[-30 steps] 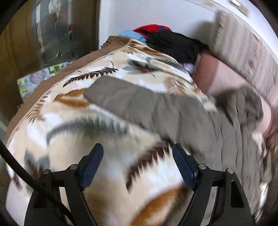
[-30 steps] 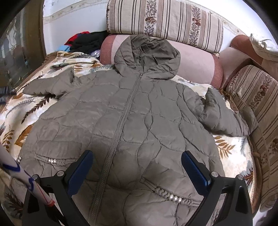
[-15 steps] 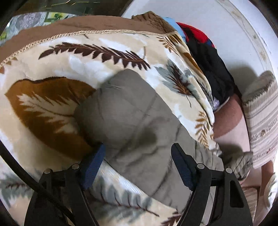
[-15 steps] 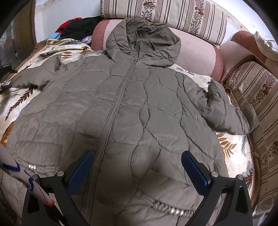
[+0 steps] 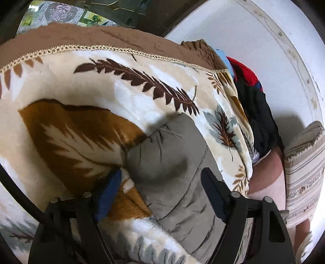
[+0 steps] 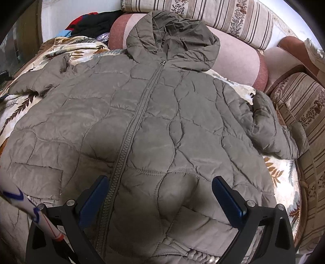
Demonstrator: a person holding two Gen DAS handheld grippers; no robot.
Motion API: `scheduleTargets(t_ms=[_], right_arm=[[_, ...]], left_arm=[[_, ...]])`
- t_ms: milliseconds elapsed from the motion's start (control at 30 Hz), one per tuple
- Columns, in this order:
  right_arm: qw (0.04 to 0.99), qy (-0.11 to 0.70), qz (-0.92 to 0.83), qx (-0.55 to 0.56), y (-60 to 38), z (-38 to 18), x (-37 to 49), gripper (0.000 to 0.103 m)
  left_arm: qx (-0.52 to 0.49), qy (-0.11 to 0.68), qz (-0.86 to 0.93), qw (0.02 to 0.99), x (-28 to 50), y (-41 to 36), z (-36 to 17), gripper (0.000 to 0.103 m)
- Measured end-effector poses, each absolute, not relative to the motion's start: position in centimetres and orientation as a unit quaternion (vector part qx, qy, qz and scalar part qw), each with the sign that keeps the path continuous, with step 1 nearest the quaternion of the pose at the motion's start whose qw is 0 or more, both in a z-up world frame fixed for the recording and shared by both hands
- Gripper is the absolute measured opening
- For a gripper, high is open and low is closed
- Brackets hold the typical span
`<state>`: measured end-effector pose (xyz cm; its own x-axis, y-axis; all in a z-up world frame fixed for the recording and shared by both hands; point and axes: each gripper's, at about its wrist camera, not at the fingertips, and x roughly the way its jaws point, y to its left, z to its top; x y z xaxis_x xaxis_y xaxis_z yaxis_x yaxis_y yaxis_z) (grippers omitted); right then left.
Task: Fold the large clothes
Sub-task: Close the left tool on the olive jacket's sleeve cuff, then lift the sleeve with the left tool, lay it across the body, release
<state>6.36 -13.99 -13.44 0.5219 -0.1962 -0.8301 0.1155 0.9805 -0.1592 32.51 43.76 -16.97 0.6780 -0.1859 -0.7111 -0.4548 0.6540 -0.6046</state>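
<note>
A large olive-grey quilted hooded jacket (image 6: 162,126) lies spread front-up on a leaf-patterned blanket (image 6: 18,109), zipper closed, hood against the sofa back. Its left sleeve (image 5: 166,162) reaches out over the blanket (image 5: 81,121). My left gripper (image 5: 162,182) is open and straddles the sleeve's cuff end, one finger pressing into the blanket beside it. My right gripper (image 6: 160,193) is open and hovers low over the jacket's lower front, beside the zipper. The right sleeve (image 6: 274,130) lies bent at the sofa's right side.
A pile of black, red and blue clothes (image 5: 254,105) sits at the blanket's far corner by the white wall. Striped cushions (image 6: 203,18) line the sofa back and right arm (image 6: 304,113). The blanket's brown edge (image 5: 81,38) drops to a tiled floor.
My left gripper moved down onto the sleeve cuff, which now sits between its fingers. My right gripper moved forward and lower over the jacket's front.
</note>
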Motion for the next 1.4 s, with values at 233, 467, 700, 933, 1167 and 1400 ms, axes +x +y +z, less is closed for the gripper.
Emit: scheduleTargets(t_ms=[233, 467, 700, 933, 1167, 1400], right_arm=[[0.871, 0.480, -0.094, -0.043, -14.1, -13.8, 6.4, 0.102], [0.891, 0.444, -0.089, -0.041, -14.5, -11.7, 4.9, 0.094], [0.905, 0.412, -0.105, 0.009, -17.5, -9.3, 2.4, 0.094], [0.906, 0.392, -0.138, 0.078, -22.2, -7.8, -0.8, 0.094], [0.892, 0.405, -0.150, 0.135, -26.3, -8.1, -1.5, 0.095], [0.885, 0.419, -0.063, 0.193, -27.0, -9.4, 3.4, 0.096]], left_arm=[[-0.325, 0.467, 0.061, 0.820, 35.3, 38.8, -16.0, 0.013], [-0.266, 0.438, -0.010, 0.859, 32.4, 32.1, -8.8, 0.011], [-0.206, 0.422, -0.185, 0.863, 26.5, 16.9, -1.8, 0.011], [-0.155, 0.472, -0.298, 0.815, 20.5, 1.3, -6.2, 0.011], [0.032, 0.500, -0.253, 0.828, 14.1, -7.3, -13.0, 0.023], [0.010, 0.445, -0.235, 0.864, 8.0, -1.4, -9.1, 0.064]])
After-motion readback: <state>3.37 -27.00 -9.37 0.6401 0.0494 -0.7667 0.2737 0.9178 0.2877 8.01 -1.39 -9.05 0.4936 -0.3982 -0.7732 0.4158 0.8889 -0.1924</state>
